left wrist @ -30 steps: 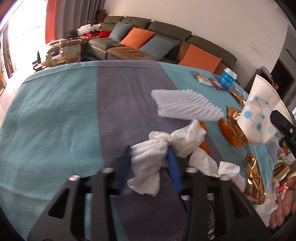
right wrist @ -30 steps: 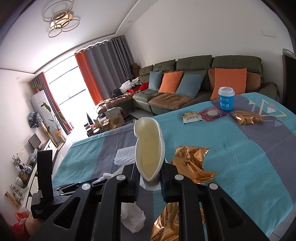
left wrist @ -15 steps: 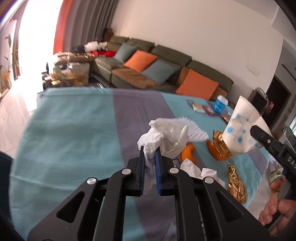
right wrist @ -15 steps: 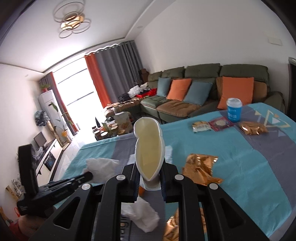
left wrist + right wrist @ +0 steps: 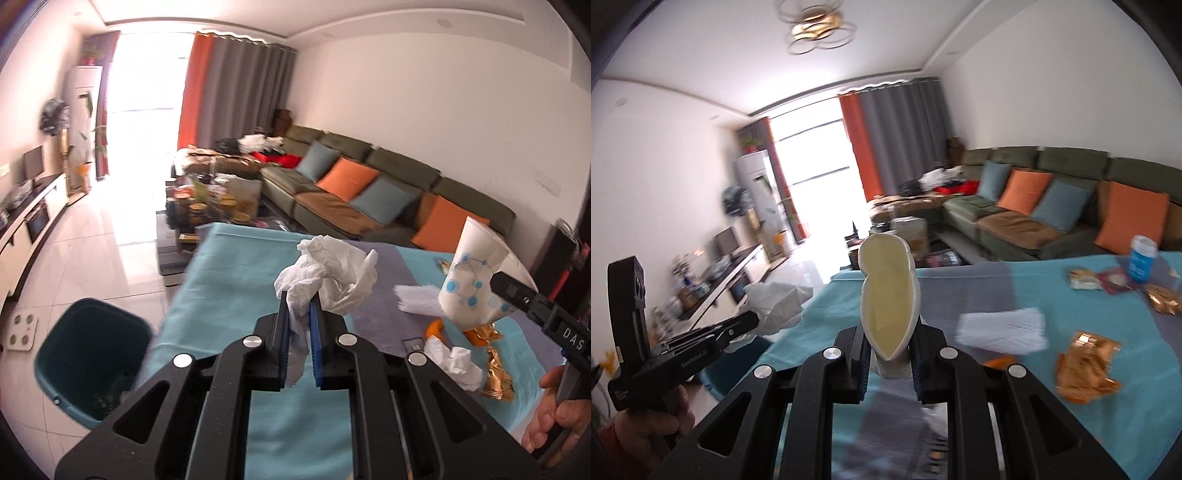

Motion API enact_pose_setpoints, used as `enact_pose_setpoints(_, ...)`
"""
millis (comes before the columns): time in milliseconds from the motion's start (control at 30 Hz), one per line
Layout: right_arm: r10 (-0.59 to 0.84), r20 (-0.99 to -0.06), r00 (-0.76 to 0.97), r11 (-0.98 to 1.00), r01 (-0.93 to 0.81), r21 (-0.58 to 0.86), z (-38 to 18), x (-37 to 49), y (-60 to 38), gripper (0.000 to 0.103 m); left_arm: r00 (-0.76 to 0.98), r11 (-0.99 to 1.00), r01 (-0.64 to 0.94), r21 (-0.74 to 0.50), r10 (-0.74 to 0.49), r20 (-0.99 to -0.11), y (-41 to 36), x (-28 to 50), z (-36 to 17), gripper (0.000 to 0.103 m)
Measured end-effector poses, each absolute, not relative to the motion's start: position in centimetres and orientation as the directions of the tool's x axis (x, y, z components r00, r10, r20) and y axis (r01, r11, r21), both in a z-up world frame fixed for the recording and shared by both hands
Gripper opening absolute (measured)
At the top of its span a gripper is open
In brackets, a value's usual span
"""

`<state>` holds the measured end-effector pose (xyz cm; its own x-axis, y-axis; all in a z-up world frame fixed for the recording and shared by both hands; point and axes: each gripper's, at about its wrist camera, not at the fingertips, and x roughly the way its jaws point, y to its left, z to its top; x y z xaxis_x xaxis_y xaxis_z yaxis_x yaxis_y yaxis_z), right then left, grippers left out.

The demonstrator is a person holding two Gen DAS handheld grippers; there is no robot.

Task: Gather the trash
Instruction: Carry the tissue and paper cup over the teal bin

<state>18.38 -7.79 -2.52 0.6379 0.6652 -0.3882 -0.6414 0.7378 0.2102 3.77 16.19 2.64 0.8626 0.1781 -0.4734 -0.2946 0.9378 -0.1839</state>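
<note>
Left gripper [image 5: 298,317] pinches a crumpled tissue [image 5: 328,275] above the table's left end; right gripper [image 5: 888,349] squeezes a flattened paper cup [image 5: 888,295].

In the left wrist view, the teal bin [image 5: 92,354] at lower left stands open-mouthed on bare floor tiles just beside the table edge [image 5: 177,295], with nothing over its opening. The cloth strip running up the frame's middle lies bare. To the right the way is crowded: foam sheet [image 5: 415,299], crumpled tissue [image 5: 452,363], gold wrappers [image 5: 496,376], and the right gripper [image 5: 517,291] with its paper cup [image 5: 474,284].
</note>
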Motion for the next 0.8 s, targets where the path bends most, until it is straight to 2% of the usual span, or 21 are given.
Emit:
enact_pose_setpoints(333,0.791,-0.395,0.467,0.568,-0.8,0.192,-1.3,16.9,-0.3,0.017,0.817,0.867,-0.476,-0.15,0.373,-0.439,21.3,-3.2,4.3,0.01)
enact_pose_setpoints(567,0.831,-0.403,0.384,0.479,-0.861,0.167,-0.9,16.1,4.8,0.017,0.754,0.796,-0.592,-0.121,0.495,-0.433,24.7,-8.6,5.0,0.01)
enact_pose_setpoints(800,0.843,-0.443,0.306,0.394,-0.911,0.12,-1.2,15.0,10.8,0.017,0.699,0.732,-0.67,-0.126,0.565,-0.438,28.0,-13.8,4.6,0.01)
